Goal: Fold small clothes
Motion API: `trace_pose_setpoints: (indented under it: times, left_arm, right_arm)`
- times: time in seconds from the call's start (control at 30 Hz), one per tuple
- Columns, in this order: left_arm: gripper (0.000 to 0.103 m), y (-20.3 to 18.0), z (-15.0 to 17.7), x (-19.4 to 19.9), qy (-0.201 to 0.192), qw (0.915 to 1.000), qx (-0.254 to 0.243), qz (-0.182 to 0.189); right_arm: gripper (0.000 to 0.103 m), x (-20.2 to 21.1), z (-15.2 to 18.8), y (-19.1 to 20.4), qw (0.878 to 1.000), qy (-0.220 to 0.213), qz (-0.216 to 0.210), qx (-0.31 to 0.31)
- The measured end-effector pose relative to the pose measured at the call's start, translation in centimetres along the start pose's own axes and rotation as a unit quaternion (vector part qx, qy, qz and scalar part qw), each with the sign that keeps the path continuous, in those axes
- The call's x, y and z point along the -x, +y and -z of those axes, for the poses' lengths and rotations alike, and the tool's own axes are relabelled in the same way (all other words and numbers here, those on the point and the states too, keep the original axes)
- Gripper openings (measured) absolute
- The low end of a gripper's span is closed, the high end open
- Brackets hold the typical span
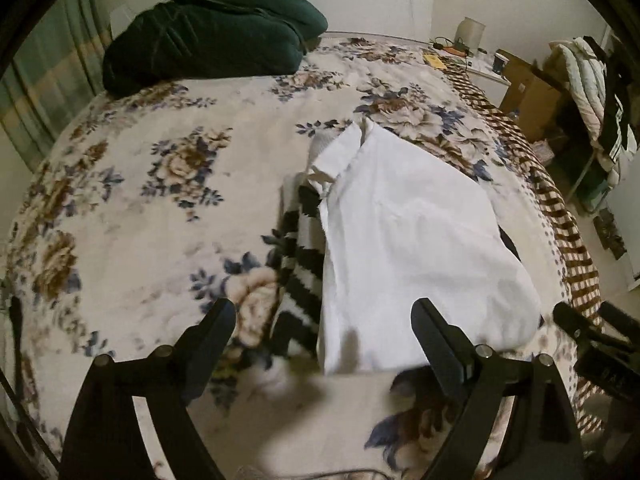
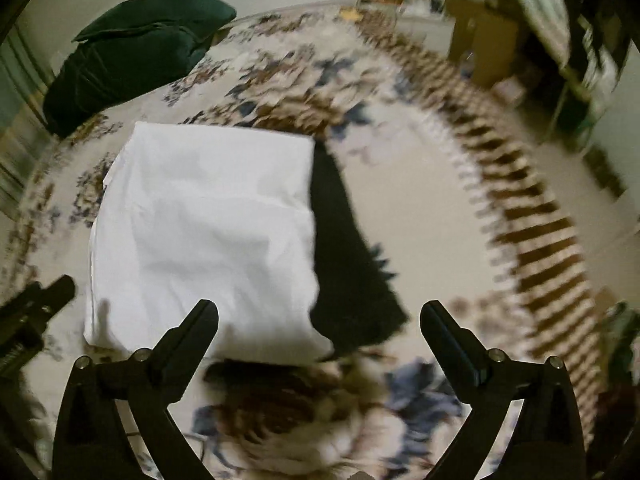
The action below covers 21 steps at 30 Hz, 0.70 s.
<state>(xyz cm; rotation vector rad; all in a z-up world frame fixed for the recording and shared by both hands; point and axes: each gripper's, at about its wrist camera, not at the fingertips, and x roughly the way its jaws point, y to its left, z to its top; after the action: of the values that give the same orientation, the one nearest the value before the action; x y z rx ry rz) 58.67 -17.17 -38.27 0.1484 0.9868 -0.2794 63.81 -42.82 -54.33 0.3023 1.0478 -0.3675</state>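
Item one: folded white cotton shirt (image 1: 408, 236), collar toward the headboard, lying flat on the cream fleece bedspread with brown and blue flowers (image 1: 132, 216). I see it resting on a black-and-white striped knit garment (image 1: 298, 276) on its left and a black cloth (image 2: 344, 264) on its right.

Item two: my left gripper (image 1: 323, 318), jaws spread wide, holding nothing, hovering at the shirt's near edge.

Item three: my right gripper (image 2: 319, 320), jaws likewise spread and empty (this view is blurred).

Item four: dark green velvet cushions (image 1: 208, 32), stacked by the headboard.

Item five: brown cardboard boxes (image 1: 532, 96) beside the bed; I cannot tell their contents.
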Motion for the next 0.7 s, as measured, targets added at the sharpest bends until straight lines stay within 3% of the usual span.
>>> trace_pose_setpoints:
  times: [0.07, 0.33, 0.7]
  left_arm:
    - [0.09, 0.1, 0.1, 1.3, -0.003, 1.0, 0.0, -0.002]
    - [0.09, -0.7, 0.9, 9.3, -0.026, 0.9996, 0.001, -0.014]
    - [0.09, -1.7, 2.8, 24.3, -0.072, 0.9973, 0.0, -0.013]
  right_arm:
    - [0.103, 2.2, 0.4, 0.0, 1.0, -0.018, 0.021, 0.0]
    - [0.103, 11.9, 1.6, 0.9, 0.998, -0.055, 0.032, 0.008]
    - [0.103, 29.1, 4.7, 2.0, 0.993, -0.114, 0.026, 0.027]
